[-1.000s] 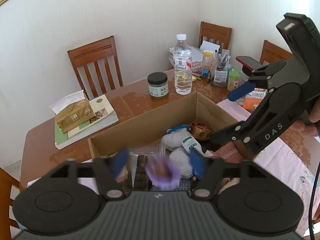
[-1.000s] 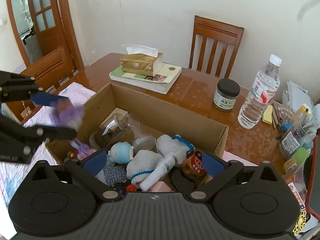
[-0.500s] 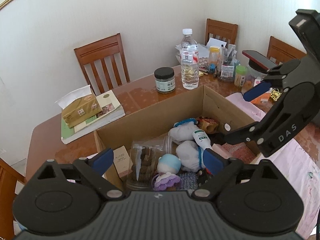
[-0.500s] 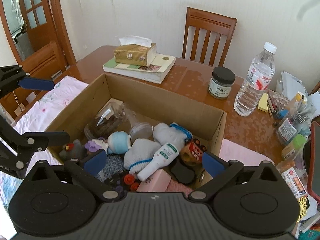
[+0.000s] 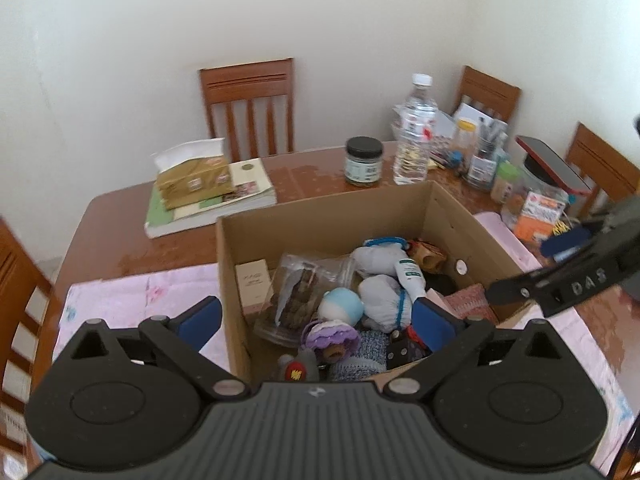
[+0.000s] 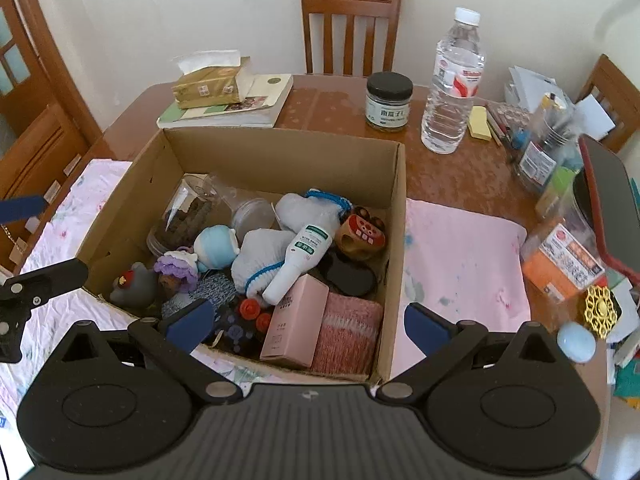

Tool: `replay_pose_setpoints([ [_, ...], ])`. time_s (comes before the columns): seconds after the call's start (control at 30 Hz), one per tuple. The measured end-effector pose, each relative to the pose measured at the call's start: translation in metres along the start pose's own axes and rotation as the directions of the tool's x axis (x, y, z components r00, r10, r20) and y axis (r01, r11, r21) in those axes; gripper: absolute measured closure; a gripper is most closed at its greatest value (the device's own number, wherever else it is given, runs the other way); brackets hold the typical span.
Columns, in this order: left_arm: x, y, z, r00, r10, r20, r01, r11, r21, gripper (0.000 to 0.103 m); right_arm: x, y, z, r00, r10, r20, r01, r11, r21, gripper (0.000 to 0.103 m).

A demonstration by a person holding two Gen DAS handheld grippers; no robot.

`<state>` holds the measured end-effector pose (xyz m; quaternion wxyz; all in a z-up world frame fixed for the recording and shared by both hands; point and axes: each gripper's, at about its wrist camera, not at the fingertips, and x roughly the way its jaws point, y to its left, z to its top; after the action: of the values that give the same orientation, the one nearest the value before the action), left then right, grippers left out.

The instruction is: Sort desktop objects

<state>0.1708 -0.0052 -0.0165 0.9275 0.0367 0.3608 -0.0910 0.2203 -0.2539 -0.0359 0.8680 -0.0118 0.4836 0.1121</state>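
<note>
Left tongs (image 5: 316, 316) spread wide, jaws just been opening, nothing between them; purple crochet doll (image 5: 328, 336) lies just below in cardboard box (image 5: 320, 212) on worktop (image 5: 120, 216). Right tongs (image 6: 306, 326) spread, empty, above the box's near wall; loose clutter off their right side.

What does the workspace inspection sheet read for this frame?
Surface: brown table, pink cloths beside the box.
Job's things: open cardboard box holding purple doll, white bottle, pink carton, other small items.
Clutter: water bottle, dark-lidded jar, tissue pack on a book, pen pots at right.
Grippers: left gripper open, jaws have just been opening, nothing held; right gripper open, empty.
Cables: nothing seen.
Surroundings: wooden chairs, pale wall, door at left.
</note>
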Motion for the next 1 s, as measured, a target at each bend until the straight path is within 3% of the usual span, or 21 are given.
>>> replay_pose_setpoints([
  [0.27,-0.009,-0.002,-0.016,0.991,0.131,-0.006,-0.13,0.987,-0.095,0.001,-0.014,0.014,-0.016,1.0,0.017,0.004,-0.017,0.999,0.029,0.0],
  [0.37,-0.014,-0.006,-0.02,0.984,0.177,-0.017,-0.178,0.98,-0.085,0.001,-0.018,0.022,-0.025,1.0,0.009,0.007,-0.009,0.999,0.032,0.0],
  [0.63,-0.03,-0.018,-0.031,0.984,0.173,-0.048,-0.175,0.983,-0.046,0.001,-0.029,0.036,-0.044,1.0,-0.016,0.005,0.015,0.997,0.071,0.0],
  [1.0,-0.02,-0.016,-0.041,0.977,0.123,-0.171,-0.148,0.979,-0.139,0.001,-0.035,0.039,-0.06,1.0,-0.012,-0.014,0.013,0.994,0.106,0.0],
])
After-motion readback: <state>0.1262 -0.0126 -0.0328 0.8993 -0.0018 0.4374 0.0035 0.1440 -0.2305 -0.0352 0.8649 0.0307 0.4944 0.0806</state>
